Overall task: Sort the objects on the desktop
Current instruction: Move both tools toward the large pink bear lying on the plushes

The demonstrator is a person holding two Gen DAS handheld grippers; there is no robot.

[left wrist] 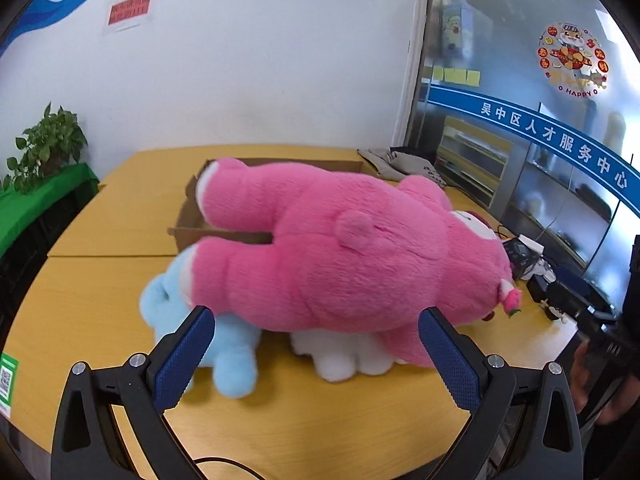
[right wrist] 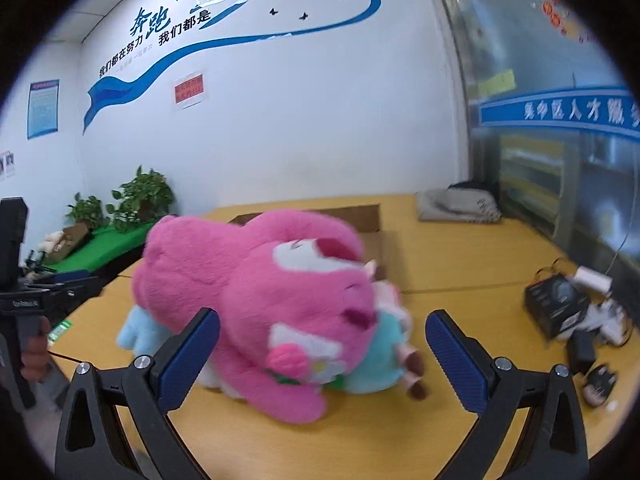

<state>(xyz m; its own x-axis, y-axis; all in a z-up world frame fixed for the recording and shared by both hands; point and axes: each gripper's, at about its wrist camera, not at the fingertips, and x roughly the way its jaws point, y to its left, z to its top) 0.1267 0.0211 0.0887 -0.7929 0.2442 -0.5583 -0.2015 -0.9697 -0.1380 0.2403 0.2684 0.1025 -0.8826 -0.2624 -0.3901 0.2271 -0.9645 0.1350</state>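
Pink bear (left wrist: 340,248): large plush, lying on its side on top of the other toys, near the middle of my table (left wrist: 120,208). In the left view its legs point left toward the box; in the right view its face and the strawberry on its ear (right wrist: 286,358) turn toward me.

Blue plush (left wrist: 224,344): pale blue, under the bear's leg end, resting on the table, partly covered.

White plush (left wrist: 344,354): under the bear's belly, only its lower edge showing.

Teal plush (right wrist: 378,364): beside the bear's head in the right view, with small brown feet sticking out; blurred.

Box (left wrist: 192,216): open cardboard, just behind the toy pile, partly hidden by the bear.

Left tool (left wrist: 316,356): released, blue pads spread wide, holding nothing, in front of the pile. The left pad sits against the blue plush in the picture; I cannot tell whether it touches.

Right tool (right wrist: 322,362): released, pads wide apart, grasping nothing, facing the bear's head.

Grey cloth (right wrist: 458,204): folded, at the far right edge of the table.

Black gadgets and cables (right wrist: 568,312): clustered at the right side of the table, well apart from the toys.

Plants (right wrist: 140,198): on a green-covered shelf by the wall
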